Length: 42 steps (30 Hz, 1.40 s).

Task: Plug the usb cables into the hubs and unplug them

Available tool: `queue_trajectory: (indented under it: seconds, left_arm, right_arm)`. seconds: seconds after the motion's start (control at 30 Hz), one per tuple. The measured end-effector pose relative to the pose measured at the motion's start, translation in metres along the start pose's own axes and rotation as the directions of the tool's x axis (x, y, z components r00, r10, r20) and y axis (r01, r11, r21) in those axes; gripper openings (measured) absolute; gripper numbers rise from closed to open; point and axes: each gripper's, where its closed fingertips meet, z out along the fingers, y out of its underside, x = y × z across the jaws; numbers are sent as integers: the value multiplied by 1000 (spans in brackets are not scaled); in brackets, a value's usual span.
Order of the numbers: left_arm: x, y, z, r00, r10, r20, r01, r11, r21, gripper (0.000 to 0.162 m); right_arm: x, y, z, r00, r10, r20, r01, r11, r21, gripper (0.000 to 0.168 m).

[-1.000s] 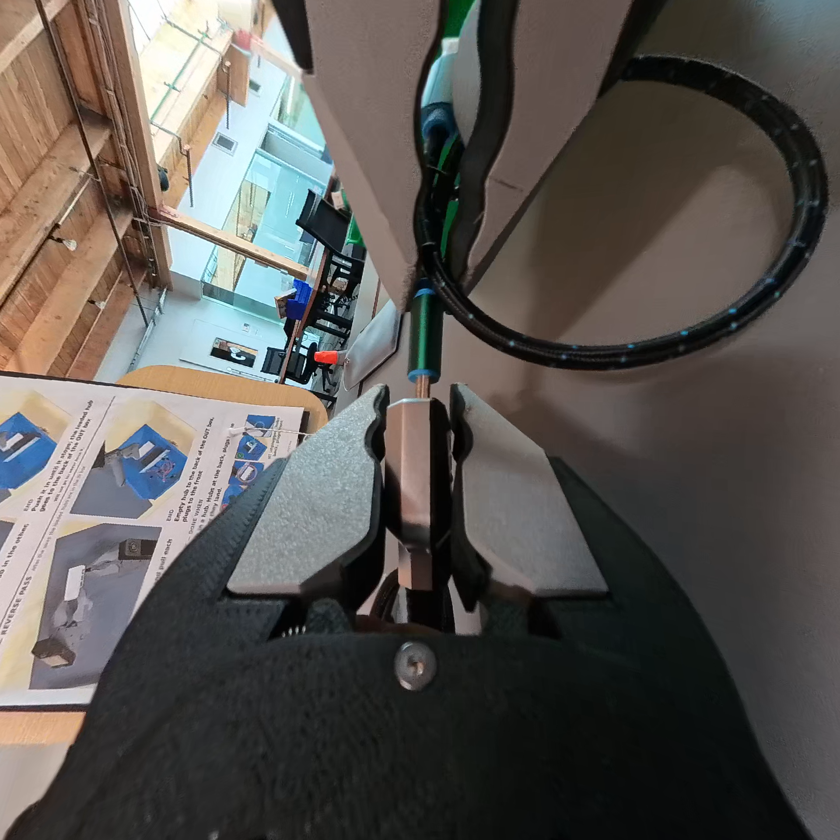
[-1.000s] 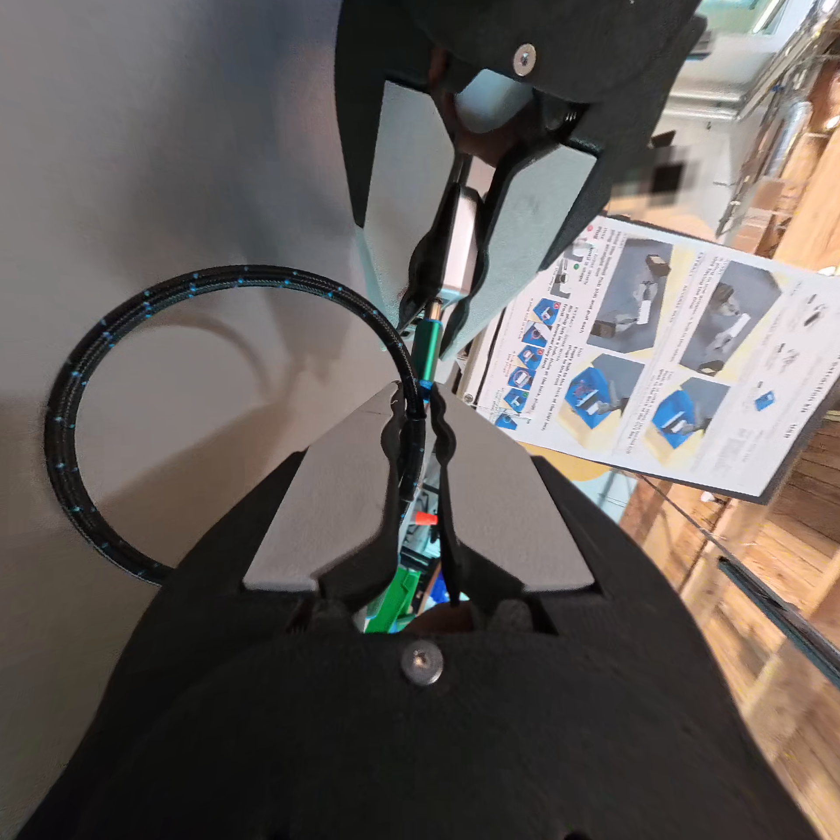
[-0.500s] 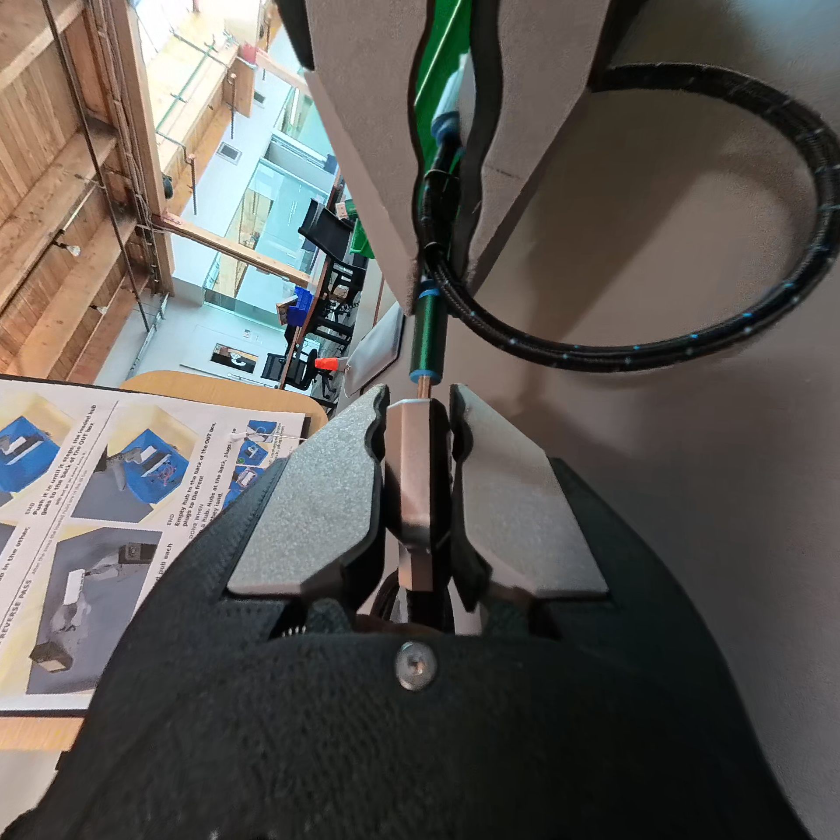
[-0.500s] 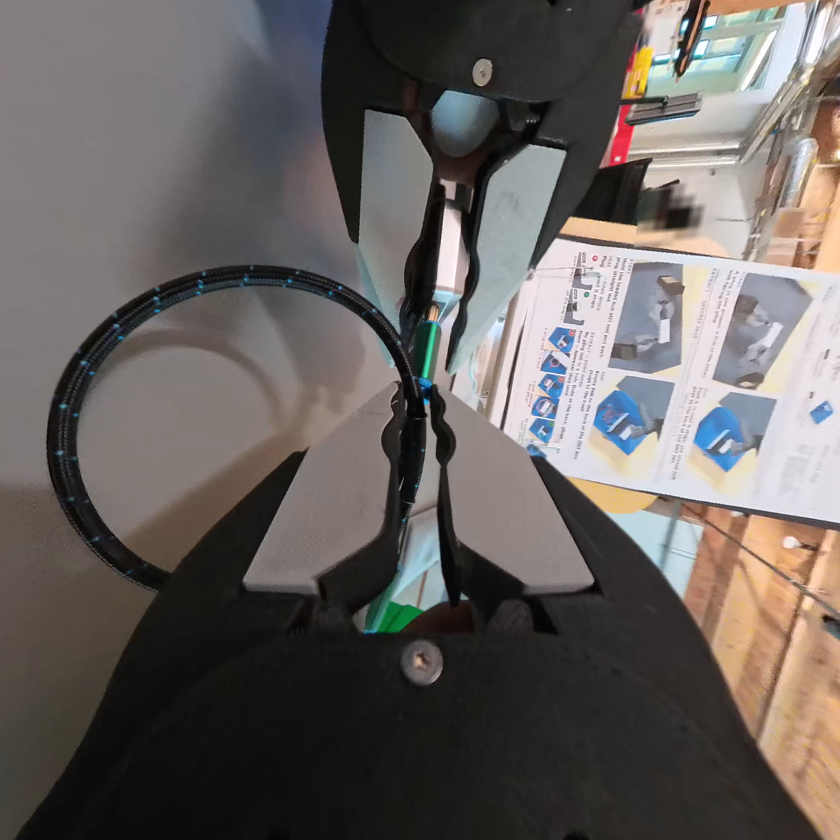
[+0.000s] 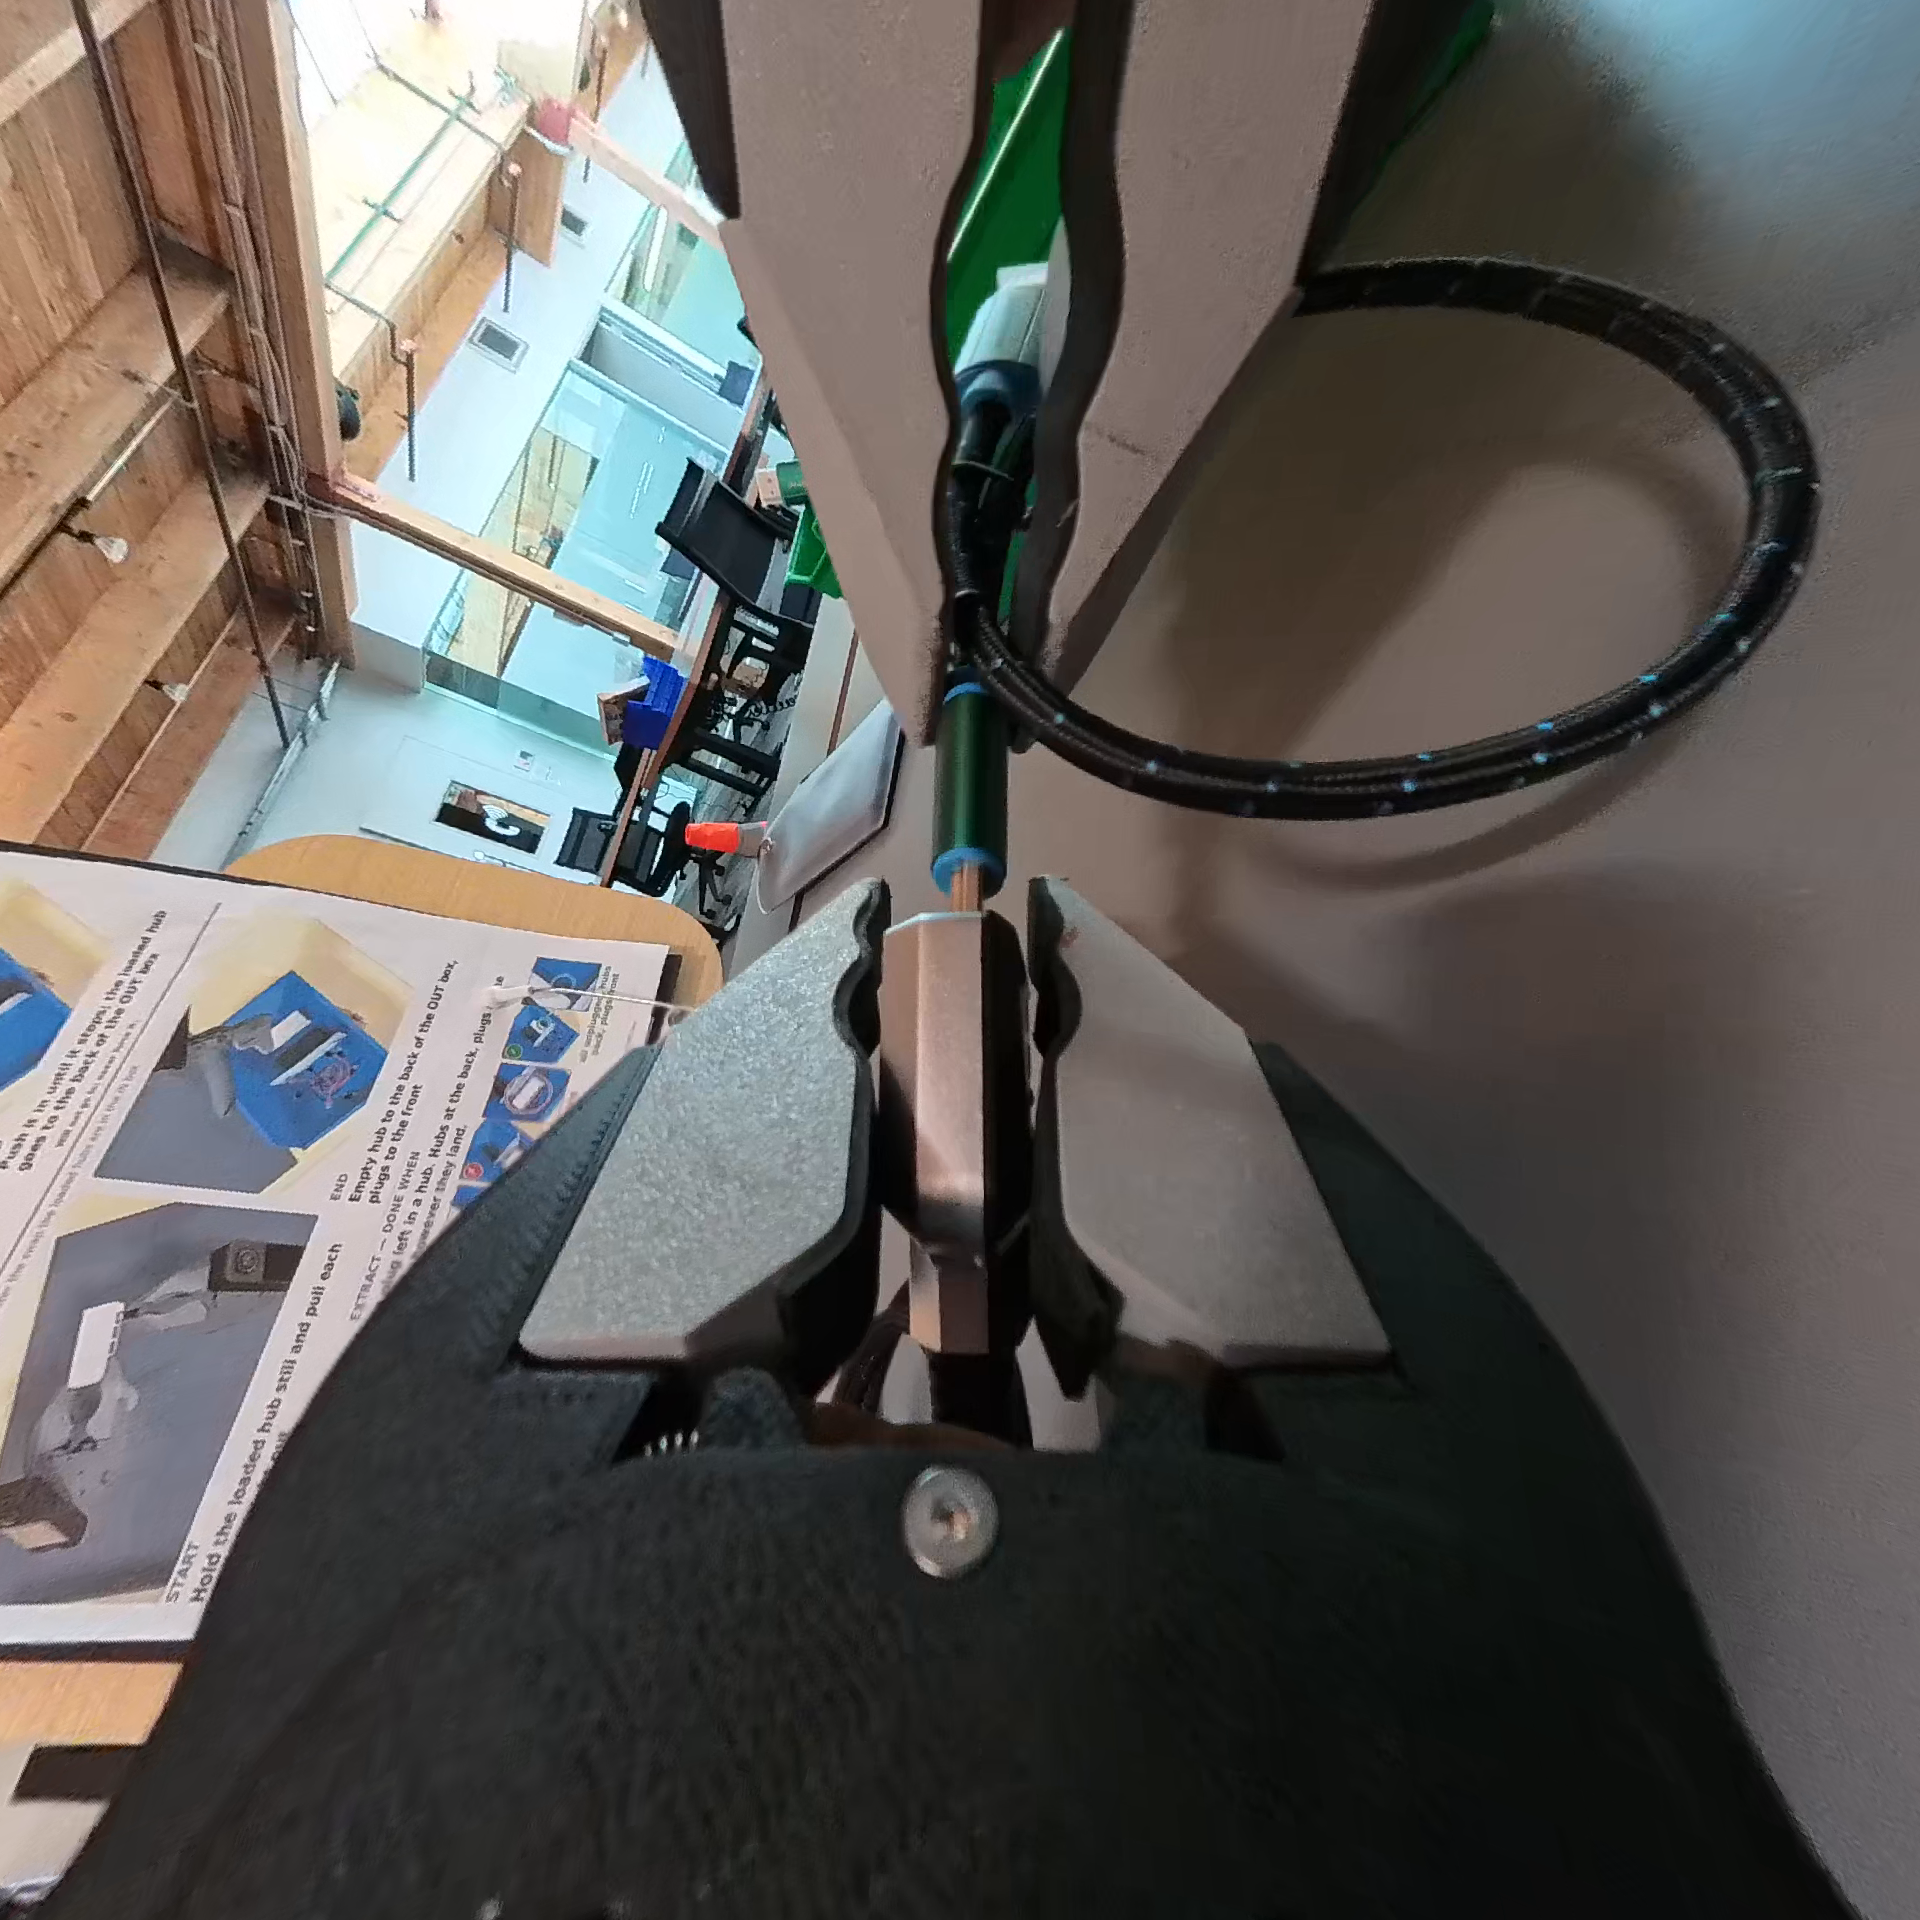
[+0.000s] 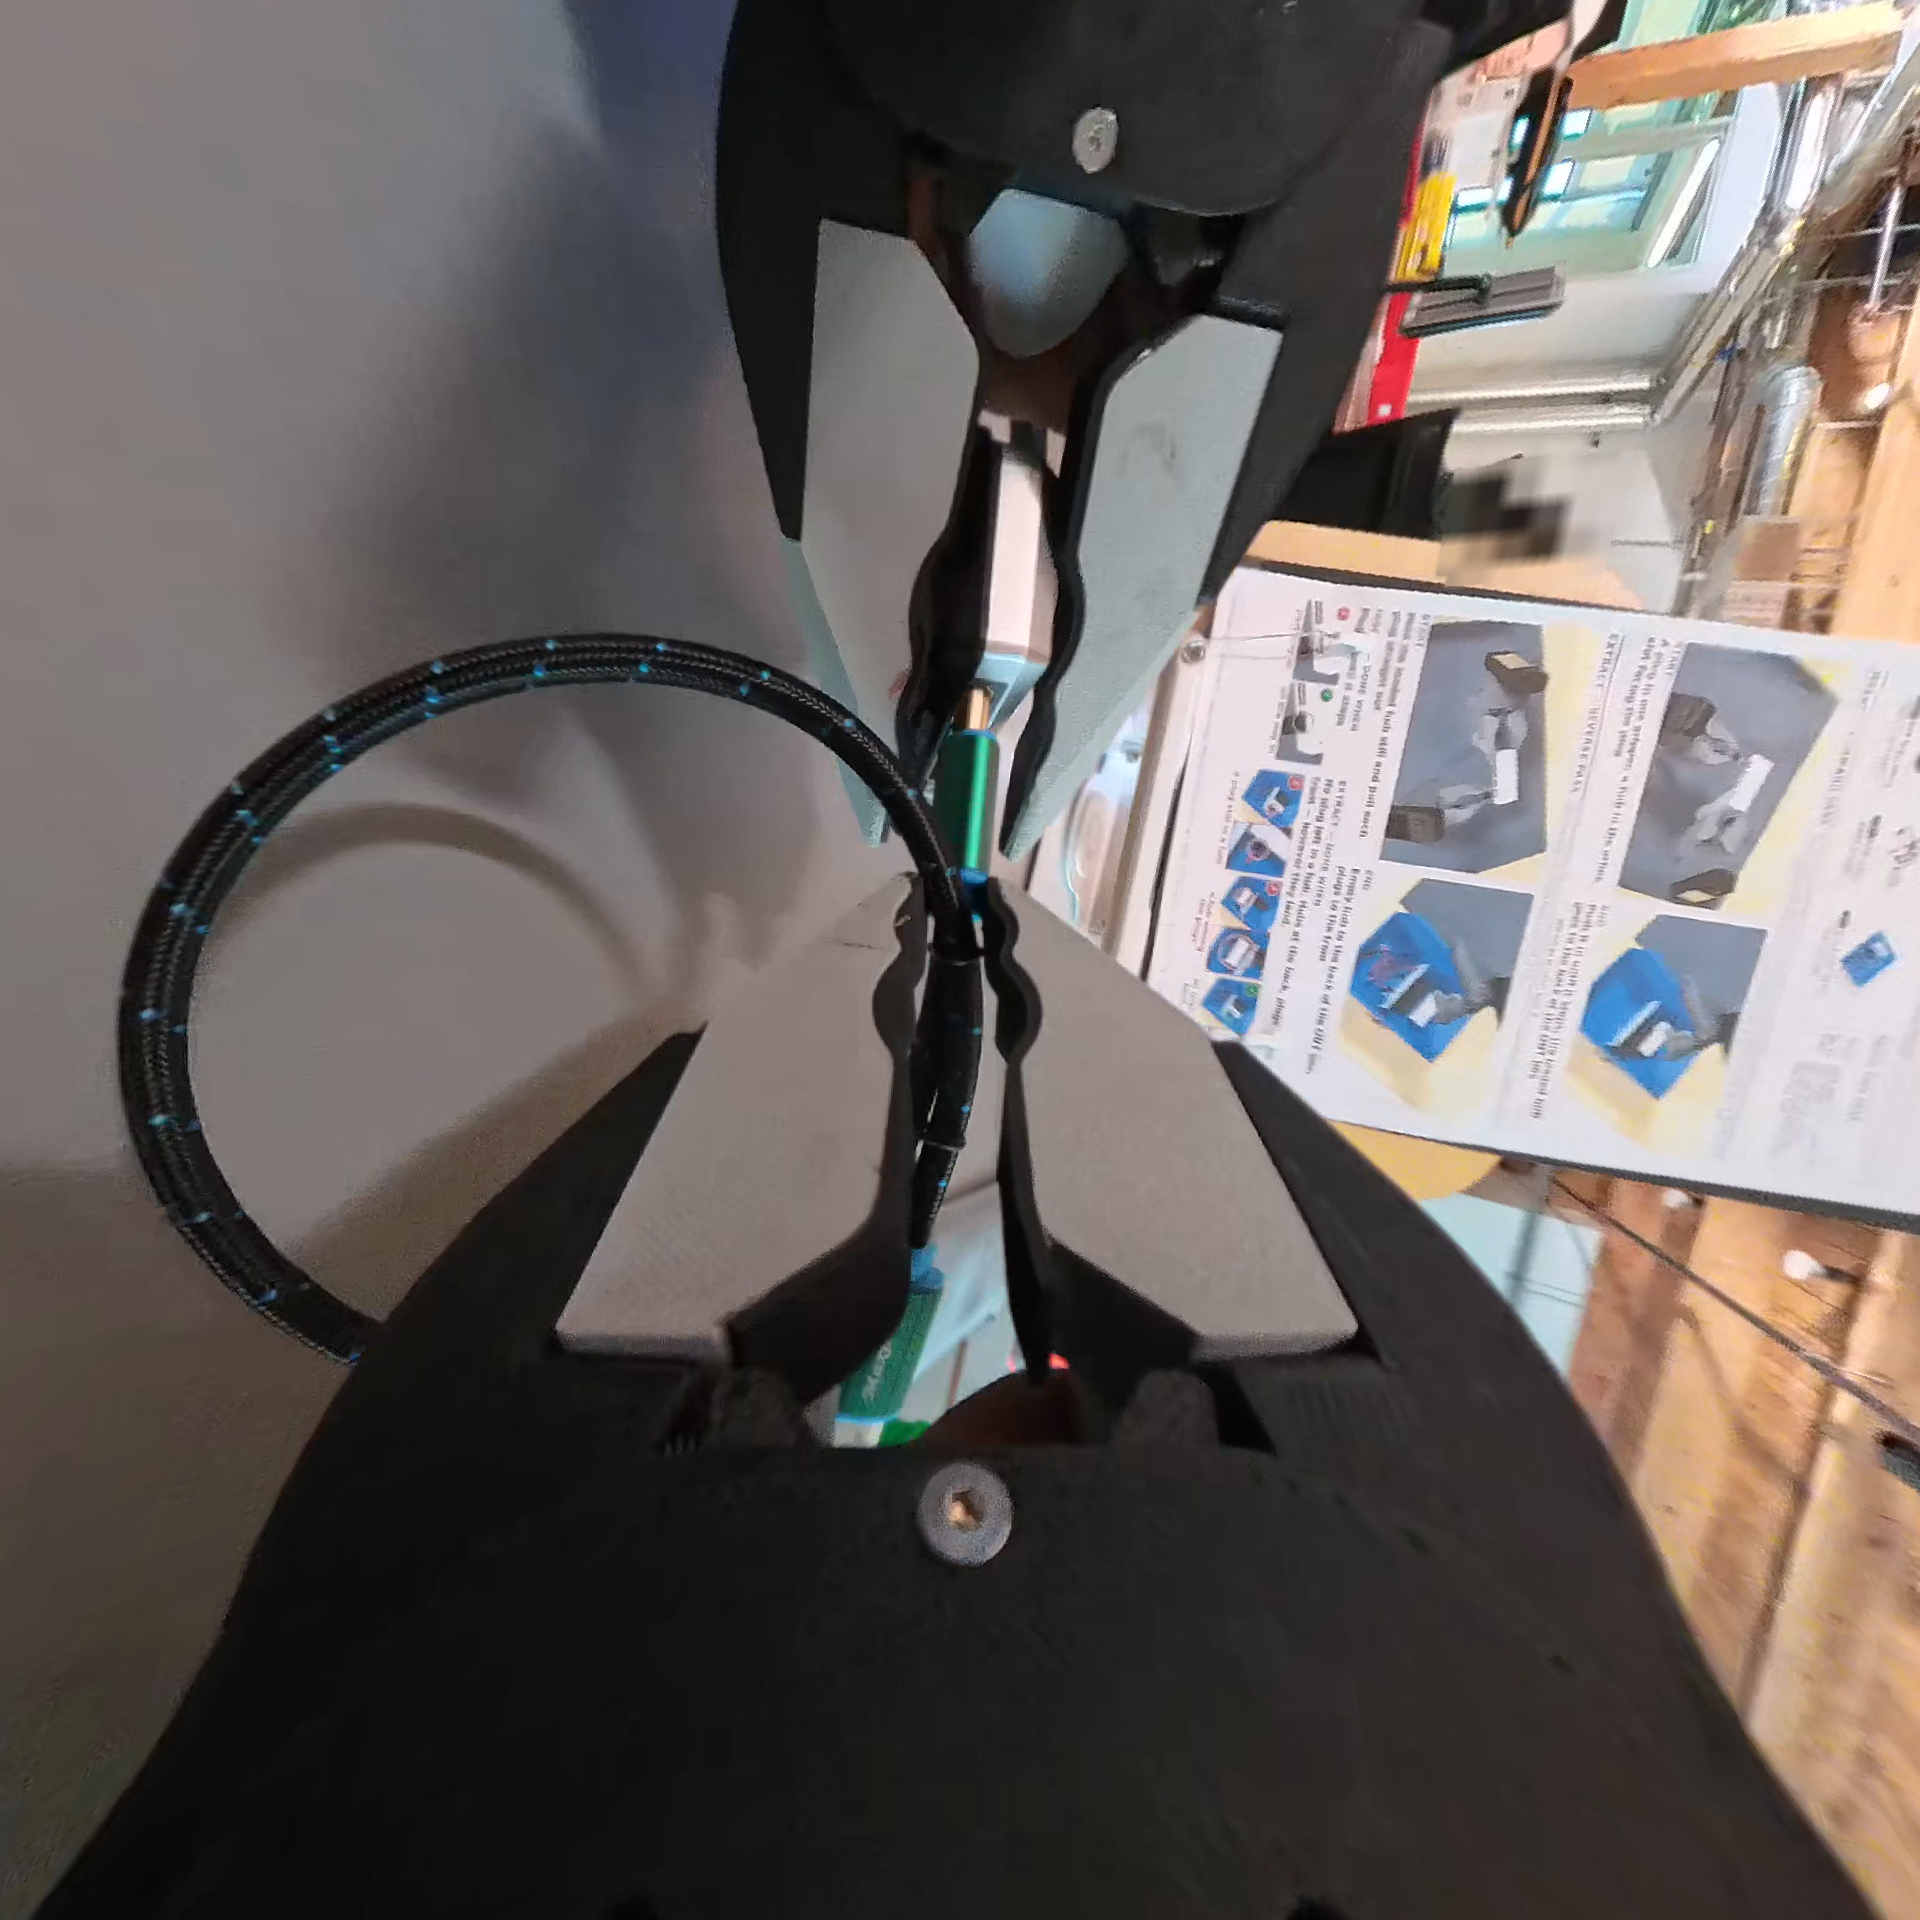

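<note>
Left tool [image 5: 954, 914]: black textured body, grey grainy pads with wavy inner edges; closed onto a silver metal block [image 5: 940, 1081], which fills the gap between the pads.
Right tool [image 6: 951, 914]: same build, smooth grey pads; pinched narrow on the braided cable [image 6: 951, 1029] just behind the green plug; it faces the left tool tip to tip.
Silver metal block: brushed, rectangular, bevelled edges; its near end is hidden inside the left tool's body.
Green plug [image 5: 971, 774]: slim anodised cylinder with blue rings at both ends; a thin copper-coloured pin joins it to the block.
Braided cable: black woven sheath with blue flecks; curls in a round loop to one side over the bench [image 6: 416, 312], casting a soft shadow.
Bench: plain matt grey.
Printed sheet [image 6: 1558, 883]: photo panels in blue and yellow, standing beyond the tools; cut off by the frame.
Far background: timber beams, glass walls, chairs; blurred, details unclear.
</note>
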Motion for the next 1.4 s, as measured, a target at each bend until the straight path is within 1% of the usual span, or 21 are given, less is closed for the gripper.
queue_trajectory:
  seconds: [0.07, 0.17, 0.27, 0.3, 0.4, 0.6, 0.77, 0.87, 0.93, 0.97, 1.03, 1.1, 1.13, 1.2, 1.27, 1.33, 1.4]
  left_arm:
    - [0, 3, 1, 1000, 3, 4, -3, 1000, -15, 25]
    - [0, 5, 3, 1000, -9, -1, 9, 999, -36, 24]
    - [1, 7, 4, 1000, 26, 5, -26, 997, -75, 25]
    - [1, 6, 4, 1000, 18, 5, -18, 997, -71, 25]
    - [0, 5, 4, 1000, 3, 2, -3, 997, -74, 24]
    - [2, 3, 1, 999, 39, -4, -39, 996, -86, 24]
    - [1, 0, 0, 999, 51, -4, -51, 996, -75, 24]
    - [10, 4, 1, 995, 92, -44, -95, 992, -87, 23]
    - [16, 11, 5, 992, 106, -72, -113, 987, -110, 24]
    - [17, 14, 8, 993, 87, -83, -97, 988, -119, 23]
    - [6, 12, 10, 997, 75, -35, -78, 993, -87, 24]
    - [-4, 4, 5, 1000, -5, -24, 4, 1000, -30, 24]
    - [-7, 2, 2, 1000, -17, -22, 16, 1000, -10, 24]
    - [-7, 1, -4, 999, -42, -30, 43, 999, 26, 24]
    - [-6, 3, -6, 998, -54, -36, 55, 998, 29, 24]
    - [-10, 3, -5, 999, -38, -7, 38, 999, 18, 25]
    - [-13, -3, -6, 999, -41, 6, 41, 999, 36, 25]
  right_arm:
    - [0, 1, 3, 1000, -21, -10, 21, 999, -36, 6]
    - [-1, 4, 4, 1000, -5, -14, 4, 997, -76, 6]
    - [-2, 1, -1, 991, -129, -39, 120, 976, -183, 6]
    - [-2, 0, -2, 988, -150, -47, 138, 971, -197, 6]
    - [0, 1, -1, 993, -106, -51, 96, 980, -172, 6]
    - [-3, -5, 3, 989, -140, -37, 134, 981, -142, 5]
    - [-2, -8, 2, 991, -120, -56, 114, 989, -89, 5]
    - [-13, -8, 6, 988, -156, -6, 156, 986, -54, 5]
    - [-20, -3, 12, 988, -149, 29, 150, 988, -43, 7]
    - [-20, 1, 15, 989, -144, 23, 145, 988, -46, 8]
    - [-8, 4, 12, 988, -141, -66, 138, 990, -41, 9]
    - [6, 1, -1, 981, -87, -172, 92, 996, 20, 10]
    - [10, 1, -9, 981, -38, -192, 50, 997, 59, 8]
    - [13, 2, -23, 981, 98, -166, -74, 987, 146, 7]
    - [12, 7, -32, 968, 235, -89, -215, 958, 188, 13]
    - [14, 10, -39, 936, 351, -14, -340, 916, 214, 36]
    - [14, 6, -39, 887, 453, 85, -460, 858, 229, 64]
